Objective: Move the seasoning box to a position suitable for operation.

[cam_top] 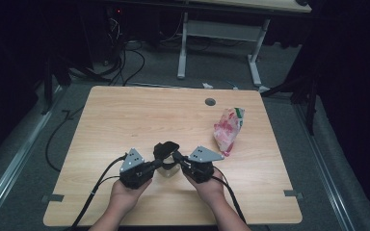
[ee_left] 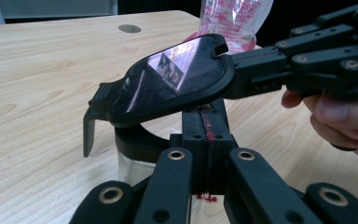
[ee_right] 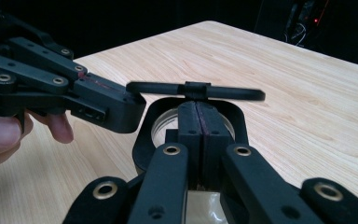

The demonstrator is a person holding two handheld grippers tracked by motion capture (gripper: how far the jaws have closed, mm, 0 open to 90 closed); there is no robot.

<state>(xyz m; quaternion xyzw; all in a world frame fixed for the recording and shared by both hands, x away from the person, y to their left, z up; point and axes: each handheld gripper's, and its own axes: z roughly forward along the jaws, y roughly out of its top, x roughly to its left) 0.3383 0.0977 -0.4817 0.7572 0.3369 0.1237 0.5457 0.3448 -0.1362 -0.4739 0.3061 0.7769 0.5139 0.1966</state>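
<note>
Jaws: both pairs pressed together, each clamped on part of one small container near the middle of the tabletop's near half.

1. Tabletop: light wood grain, rounded corners, with a round grey cable port near the far edge, right of centre.

2. Snack bag: crinkled plastic, red and white print with a touch of green, lying toward the right edge, well apart from the grippers. In the left gripper view it stands behind the lid.

3. Left gripper: black, with a grey three-cornered plate on top and a cable trailing off the near edge; held in the person's left hand. In the left gripper view its jaws meet on the container's black collar, below the raised lid.

4. Right gripper: black, same plate and cable; held in the right hand. In the left gripper view it comes in from the right and grips the lid's rim at its hinge side.

5. Container: clear-walled jar with a black collar, standing on the tabletop between the two grippers.

6. Lid: glossy black, flat, with a tab hanging at one end; tilted up off the jar's mouth, which lies open in the right gripper view.
</note>
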